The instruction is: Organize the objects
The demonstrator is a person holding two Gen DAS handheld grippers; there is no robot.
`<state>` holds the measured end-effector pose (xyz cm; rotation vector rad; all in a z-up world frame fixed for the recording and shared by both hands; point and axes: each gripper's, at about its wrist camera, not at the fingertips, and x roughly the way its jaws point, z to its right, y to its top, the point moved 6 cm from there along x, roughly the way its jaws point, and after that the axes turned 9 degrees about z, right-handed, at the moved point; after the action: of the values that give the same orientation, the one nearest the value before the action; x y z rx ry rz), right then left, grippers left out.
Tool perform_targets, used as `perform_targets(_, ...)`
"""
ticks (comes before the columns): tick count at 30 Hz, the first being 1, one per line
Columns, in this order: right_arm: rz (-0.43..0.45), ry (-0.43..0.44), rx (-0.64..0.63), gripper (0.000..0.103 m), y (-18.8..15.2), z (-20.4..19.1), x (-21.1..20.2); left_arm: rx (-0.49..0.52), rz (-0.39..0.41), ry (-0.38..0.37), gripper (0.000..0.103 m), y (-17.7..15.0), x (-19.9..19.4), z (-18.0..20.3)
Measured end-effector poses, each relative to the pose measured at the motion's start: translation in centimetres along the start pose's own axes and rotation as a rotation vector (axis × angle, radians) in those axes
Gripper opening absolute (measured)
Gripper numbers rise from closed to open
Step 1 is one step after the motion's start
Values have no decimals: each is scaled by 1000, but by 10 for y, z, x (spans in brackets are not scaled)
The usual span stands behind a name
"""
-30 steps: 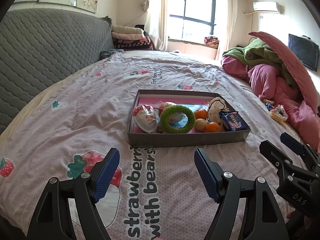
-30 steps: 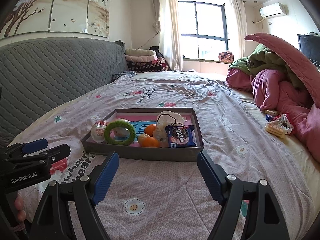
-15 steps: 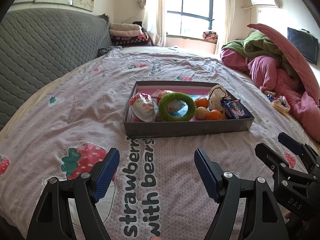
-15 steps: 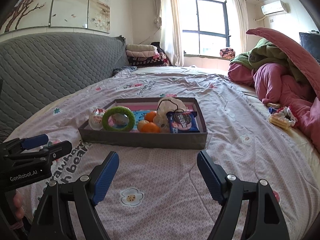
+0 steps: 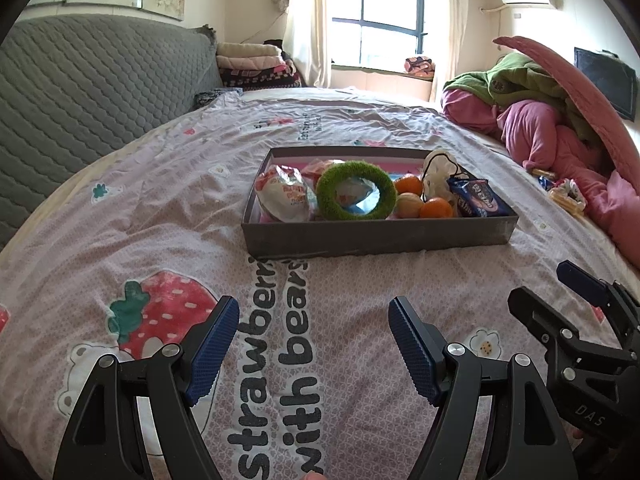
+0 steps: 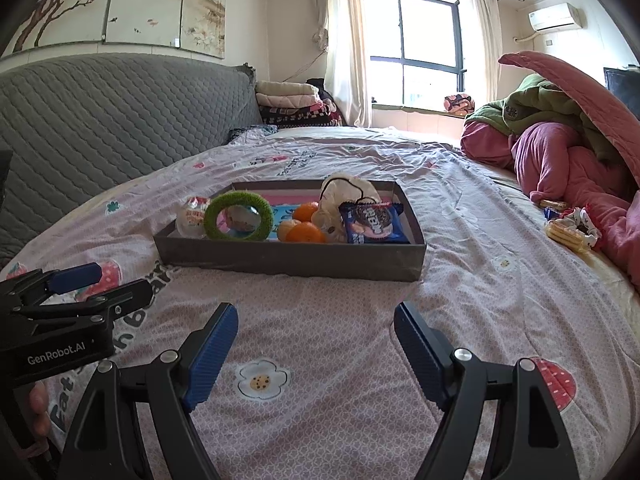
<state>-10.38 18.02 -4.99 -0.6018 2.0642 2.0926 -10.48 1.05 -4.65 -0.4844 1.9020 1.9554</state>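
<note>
Nearest to us, our left gripper [image 5: 312, 322] hangs released over the printed bedspread [image 5: 160, 208], blue pads spread wide with nothing between them, and our right gripper [image 6: 316, 328] beside it is likewise released and empty. Ahead of both, well apart from the fingertips, sits the shallow grey box [image 5: 376, 236] flat on the bedspread. Inside it, from left to right, we see a white snack packet [image 5: 282, 198], a green fuzzy ring [image 5: 356, 196] propped up, oranges [image 5: 436, 208], a white pouch [image 5: 438, 172] and a blue cookie packet [image 6: 374, 224]. Farther right, loose snack wrappers [image 6: 570, 228] lie beside the pink quilt [image 6: 568, 164]. Beyond stands the window [image 6: 416, 48].
</note>
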Motion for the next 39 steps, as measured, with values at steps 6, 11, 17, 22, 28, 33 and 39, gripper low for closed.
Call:
perform_targets(6, 0, 0, -3, 80, -6, 0, 3, 0, 5, -3, 78, -4, 4, -1)
perform_targets(11, 2, 2, 3, 80, -9, 1, 5, -5, -6, 2, 78, -9, 8, -2)
perform_targets(17, 7, 7, 12, 80, -12, 3, 7, -7, -16, 3, 78, -13, 12, -3)
perform_targets(22, 6, 9, 9, 80, -13, 2, 9, -6, -21, 6, 78, -15, 15, -4)
perform_targets(28, 2, 7, 9, 80, -13, 2, 9, -3, -20, 3, 78, -14, 15, -4)
perform_targets(33, 0, 8, 8, 80, -14, 2, 10, -3, -23, 7, 78, -15, 16, -3)
perform_targets(39, -2, 7, 6, 80, -14, 3, 10, -2, -25, 8, 78, -16, 17, -3)
